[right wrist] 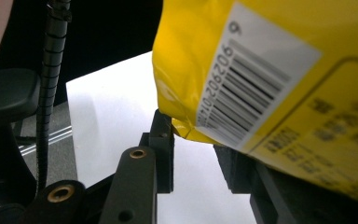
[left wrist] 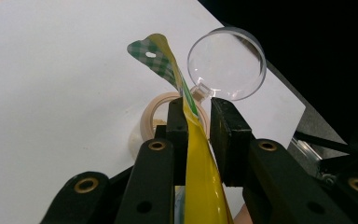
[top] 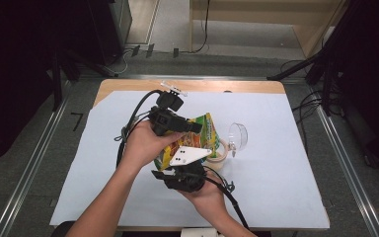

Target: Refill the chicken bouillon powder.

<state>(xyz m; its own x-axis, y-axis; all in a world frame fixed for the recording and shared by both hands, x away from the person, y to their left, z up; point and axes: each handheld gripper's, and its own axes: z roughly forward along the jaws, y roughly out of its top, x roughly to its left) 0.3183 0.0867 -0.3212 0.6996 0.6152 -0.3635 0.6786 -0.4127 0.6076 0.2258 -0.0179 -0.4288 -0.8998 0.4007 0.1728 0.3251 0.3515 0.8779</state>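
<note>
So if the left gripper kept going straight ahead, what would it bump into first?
Probably the roll of tape, lying on the table just beyond the left gripper, with the clear round cup right behind. The yellow bag already sits between its jaws. Depth is hard to judge.

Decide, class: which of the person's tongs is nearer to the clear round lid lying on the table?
Left. The left tongs reach toward the clear lid, which sits just beyond their tips, with the yellow snack bag between them. The right tongs work at the bag's near end.
</note>
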